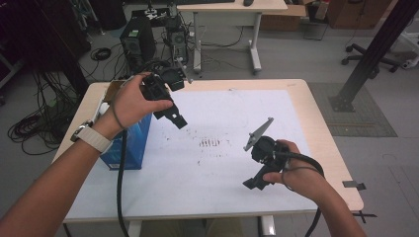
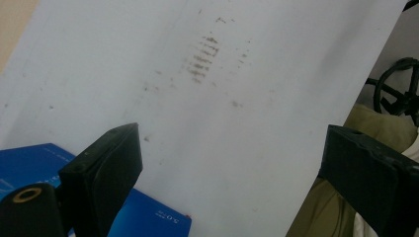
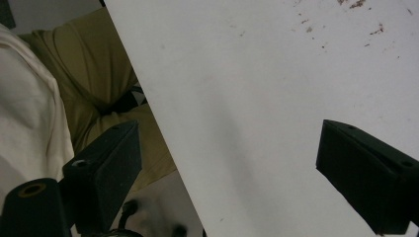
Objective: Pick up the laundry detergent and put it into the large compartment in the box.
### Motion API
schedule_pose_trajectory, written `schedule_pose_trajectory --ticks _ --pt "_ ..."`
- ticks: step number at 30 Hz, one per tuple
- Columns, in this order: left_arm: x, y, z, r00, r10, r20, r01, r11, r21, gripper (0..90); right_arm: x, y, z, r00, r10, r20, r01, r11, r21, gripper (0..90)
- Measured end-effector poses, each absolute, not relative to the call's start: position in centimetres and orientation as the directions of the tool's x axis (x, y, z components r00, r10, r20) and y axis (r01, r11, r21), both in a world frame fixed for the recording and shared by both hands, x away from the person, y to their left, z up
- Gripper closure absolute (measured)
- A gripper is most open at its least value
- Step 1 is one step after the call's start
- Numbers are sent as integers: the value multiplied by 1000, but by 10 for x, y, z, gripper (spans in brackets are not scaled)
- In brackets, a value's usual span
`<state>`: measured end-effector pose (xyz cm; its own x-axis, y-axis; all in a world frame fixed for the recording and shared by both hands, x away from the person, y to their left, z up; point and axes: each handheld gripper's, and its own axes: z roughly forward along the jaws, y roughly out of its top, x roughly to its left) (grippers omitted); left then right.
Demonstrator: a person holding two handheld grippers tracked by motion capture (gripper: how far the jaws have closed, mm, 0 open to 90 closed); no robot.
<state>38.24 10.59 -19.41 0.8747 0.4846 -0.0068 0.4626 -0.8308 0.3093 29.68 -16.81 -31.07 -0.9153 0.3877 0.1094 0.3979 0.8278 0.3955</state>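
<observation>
Right now, left gripper: I hold it raised at ten o'clock over the white sheet, jaws spread wide, grasping nothing.
Right gripper: low at four o'clock, jaws released, nothing between them.
Blue box: standing at nine o'clock, just beside my left wrist, untouched.
</observation>
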Motion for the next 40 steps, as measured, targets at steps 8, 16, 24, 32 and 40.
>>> schedule_pose_trajectory --ticks 8,16,24,32,40 --pt "383 105 -196 875 484 -2 461 -831 311 93 297 -167 -310 -917 385 109 395 828 397 108" --pt "382 106 -195 874 487 -2 462 -829 316 93 298 -166 -310 -918 382 109 392 829 398 108" --pt "383 108 -195 870 493 -1 468 -825 317 93 298 -165 -310 -917 383 110 393 829 397 108" --pt "382 108 -195 869 494 -1 469 -824 319 93 297 -165 -310 -919 380 106 390 831 398 108" --pt "382 108 -195 868 496 2 470 -823 319 93 295 -166 -309 -917 386 102 392 825 406 108"
